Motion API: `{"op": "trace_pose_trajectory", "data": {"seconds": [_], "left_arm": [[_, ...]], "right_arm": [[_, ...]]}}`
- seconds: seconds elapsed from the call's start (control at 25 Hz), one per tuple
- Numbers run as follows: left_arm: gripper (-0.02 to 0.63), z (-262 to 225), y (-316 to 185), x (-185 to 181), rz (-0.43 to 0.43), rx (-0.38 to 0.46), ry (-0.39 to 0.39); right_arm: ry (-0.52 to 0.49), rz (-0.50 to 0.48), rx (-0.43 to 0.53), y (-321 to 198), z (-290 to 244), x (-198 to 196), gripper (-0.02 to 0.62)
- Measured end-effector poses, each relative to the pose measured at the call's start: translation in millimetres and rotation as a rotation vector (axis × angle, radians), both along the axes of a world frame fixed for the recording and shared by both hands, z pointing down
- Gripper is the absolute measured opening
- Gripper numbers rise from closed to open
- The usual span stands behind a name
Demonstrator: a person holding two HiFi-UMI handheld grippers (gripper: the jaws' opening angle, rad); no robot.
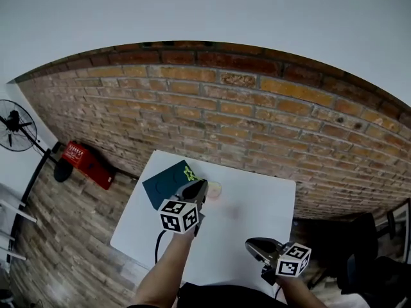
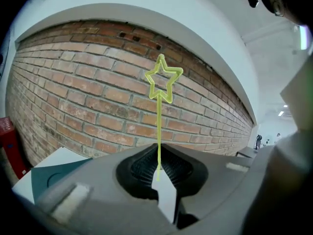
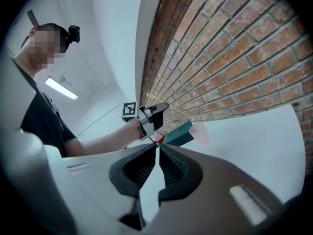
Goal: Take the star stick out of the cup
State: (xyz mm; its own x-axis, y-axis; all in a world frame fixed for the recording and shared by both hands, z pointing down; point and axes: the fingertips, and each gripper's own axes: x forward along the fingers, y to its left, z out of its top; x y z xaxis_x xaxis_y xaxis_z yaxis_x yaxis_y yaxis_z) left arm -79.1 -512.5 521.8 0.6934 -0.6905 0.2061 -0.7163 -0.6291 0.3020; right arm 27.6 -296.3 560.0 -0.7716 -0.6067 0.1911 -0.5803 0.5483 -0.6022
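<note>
My left gripper [image 2: 159, 169] is shut on the thin shaft of the yellow-green star stick [image 2: 163, 81], which stands straight up from the pads with the star outline on top. In the head view this gripper [image 1: 200, 187] hovers over the far left part of the white table [image 1: 257, 204], the star [image 1: 189, 173] showing above the dark teal mat [image 1: 168, 180]. A pale pink translucent cup [image 1: 214, 189] stands just to its right, and no stick shows in it. My right gripper [image 3: 157, 152] is shut and holds nothing, low over the table's near edge [image 1: 253, 244].
A brick wall [image 1: 270, 120] rises close behind the table. On the brick floor to the left lie a red box [image 1: 88, 164] and a black fan [image 1: 14, 126]. A black cable [image 1: 156, 248] hangs over the table's near left edge.
</note>
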Motion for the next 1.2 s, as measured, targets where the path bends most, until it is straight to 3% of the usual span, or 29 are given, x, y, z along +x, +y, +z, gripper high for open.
{"op": "trace_pose_trajectory", "data": {"seconds": [0.36, 0.68, 0.96, 1.2], "left_arm": [[0.021, -50, 90, -27, -0.065, 0.035, -0.029], [0.021, -75, 125, -61, -0.076, 0.094, -0.073], [0.021, -86, 146, -121, -0.124, 0.137, -0.076], [0.021, -76, 160, -180, -0.202, 0.137, -0.084]], "right_arm": [[-0.041, -0.092, 0.081, 40, -17, -12, -0.005], [-0.039, -0.045, 0.169, 26, -33, -18, -0.005], [-0.029, -0.066, 0.266, -5, -60, -75, -0.005], [0.021, -0.072, 0.26, -21, -66, -118, -0.003]]}}
